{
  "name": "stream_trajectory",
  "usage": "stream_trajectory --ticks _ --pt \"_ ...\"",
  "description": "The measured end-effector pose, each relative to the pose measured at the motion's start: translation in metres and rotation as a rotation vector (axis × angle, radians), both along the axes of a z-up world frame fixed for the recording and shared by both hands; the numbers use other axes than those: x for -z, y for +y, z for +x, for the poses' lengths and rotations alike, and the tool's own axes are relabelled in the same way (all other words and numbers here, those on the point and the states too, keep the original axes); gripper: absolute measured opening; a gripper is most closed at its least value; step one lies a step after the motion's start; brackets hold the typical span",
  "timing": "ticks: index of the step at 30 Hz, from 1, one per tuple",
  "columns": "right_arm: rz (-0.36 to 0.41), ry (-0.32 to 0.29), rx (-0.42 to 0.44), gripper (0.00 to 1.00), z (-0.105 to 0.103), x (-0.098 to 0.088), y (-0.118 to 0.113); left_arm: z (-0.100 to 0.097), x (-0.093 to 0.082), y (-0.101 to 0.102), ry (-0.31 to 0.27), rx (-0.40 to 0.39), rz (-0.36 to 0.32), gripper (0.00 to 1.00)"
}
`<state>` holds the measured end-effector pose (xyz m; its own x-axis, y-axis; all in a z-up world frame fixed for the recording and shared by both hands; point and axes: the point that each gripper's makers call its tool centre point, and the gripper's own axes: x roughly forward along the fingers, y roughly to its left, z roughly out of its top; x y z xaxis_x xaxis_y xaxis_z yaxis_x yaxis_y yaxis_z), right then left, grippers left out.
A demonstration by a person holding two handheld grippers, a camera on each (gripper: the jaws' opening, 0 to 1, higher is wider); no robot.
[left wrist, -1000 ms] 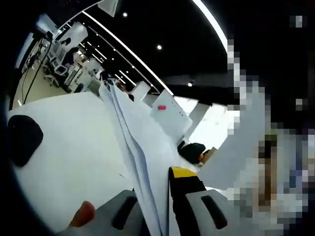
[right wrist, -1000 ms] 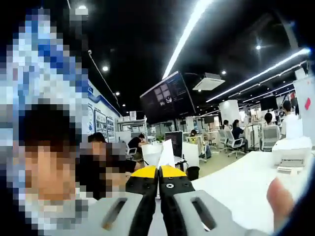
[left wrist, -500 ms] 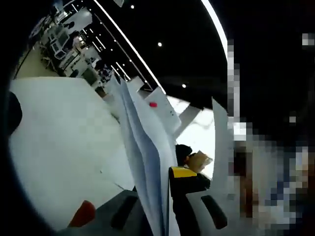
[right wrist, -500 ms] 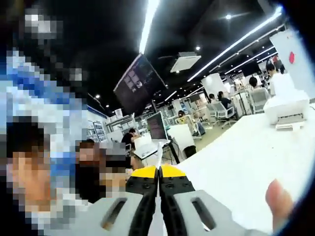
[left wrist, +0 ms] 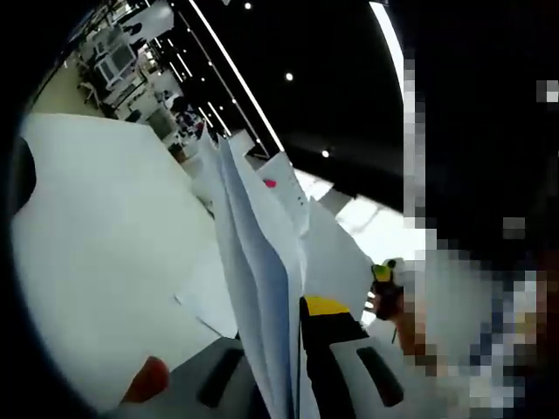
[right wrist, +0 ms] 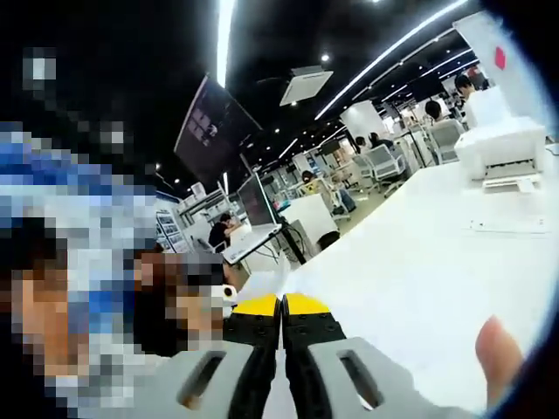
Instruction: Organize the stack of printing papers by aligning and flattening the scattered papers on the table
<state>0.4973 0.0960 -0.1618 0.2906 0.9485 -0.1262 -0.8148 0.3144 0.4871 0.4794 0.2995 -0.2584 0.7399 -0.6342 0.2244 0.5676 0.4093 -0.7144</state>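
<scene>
In the left gripper view, the left gripper (left wrist: 293, 349) is clamped on a stack of papers (left wrist: 258, 262), held on edge and lifted off the table (left wrist: 96, 236); the sheets fan apart slightly toward their far end. One more sheet (left wrist: 205, 301) lies flat on the table just beside the stack. The right gripper (left wrist: 382, 272) shows at the stack's far edge. A fingertip (left wrist: 147, 380) shows at the bottom.

In the right gripper view, the right gripper (right wrist: 282, 307) has its jaws together on the thin edge of the papers (right wrist: 281, 278). A printer (right wrist: 502, 147) sits at the table's (right wrist: 419, 271) far edge, with a flat sheet (right wrist: 511, 225) just before it. A fingertip (right wrist: 500, 349) shows at the lower right.
</scene>
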Motion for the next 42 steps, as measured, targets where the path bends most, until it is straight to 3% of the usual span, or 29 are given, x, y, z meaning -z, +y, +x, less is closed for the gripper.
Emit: stream_trajectory --ticks 11,25,31,42 --pt "-0.038 0.06 -0.003 0.0 0.02 0.026 0.011 0.0 0.004 -0.006 0.019 0.007 -0.011 0.06" --pt "-0.016 0.121 0.001 0.0 0.037 0.047 0.013 0.02 0.023 0.002 0.133 -0.002 -0.147 0.09" --pt "-0.003 0.164 -0.011 0.0 0.041 0.056 0.02 0.023 0.021 0.005 0.124 -0.018 -0.143 0.11" --pt "0.031 0.18 -0.067 0.0 0.045 0.051 0.052 0.024 0.02 0.007 0.113 -0.019 -0.139 0.11"
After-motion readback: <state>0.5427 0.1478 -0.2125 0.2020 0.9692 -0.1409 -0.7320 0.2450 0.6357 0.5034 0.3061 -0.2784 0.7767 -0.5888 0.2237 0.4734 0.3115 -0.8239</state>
